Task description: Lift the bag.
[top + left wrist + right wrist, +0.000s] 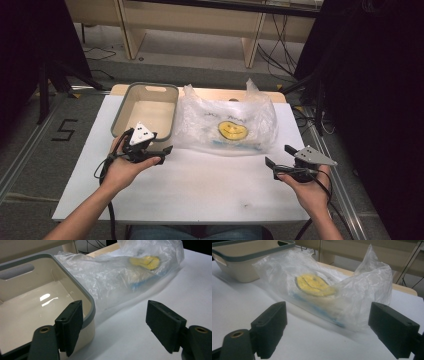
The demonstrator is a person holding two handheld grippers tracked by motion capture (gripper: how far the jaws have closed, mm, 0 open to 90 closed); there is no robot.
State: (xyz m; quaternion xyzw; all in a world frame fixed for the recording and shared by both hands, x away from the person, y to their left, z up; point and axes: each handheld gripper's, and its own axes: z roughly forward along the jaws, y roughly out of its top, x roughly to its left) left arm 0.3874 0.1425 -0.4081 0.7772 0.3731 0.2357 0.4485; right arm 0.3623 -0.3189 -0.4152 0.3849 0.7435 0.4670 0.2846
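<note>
A crumpled clear plastic bag point(227, 125) lies on the white table point(200, 185), with a yellow smiley-face item point(233, 130) inside it. To its left stands an empty cream bin with a grey rim point(118, 115). My left gripper point(161, 141) is open at the bin's near right corner and holds nothing. In the left gripper view the bin rim point(86, 293) sits by the left jaw and the bag point(117, 275) lies ahead. My right gripper point(279, 155) is open and empty, just short of the bag's near right corner. The right gripper view faces the bag point(352, 295) and the smiley item point(313, 285).
Bare white tabletop stretches in front of the bag, between the two hands. A wooden board edge point(210, 92) shows behind the bag and bin. Cables and bench legs point(250, 47) stand on the floor beyond the table. A tape mark point(65, 130) is on the floor at left.
</note>
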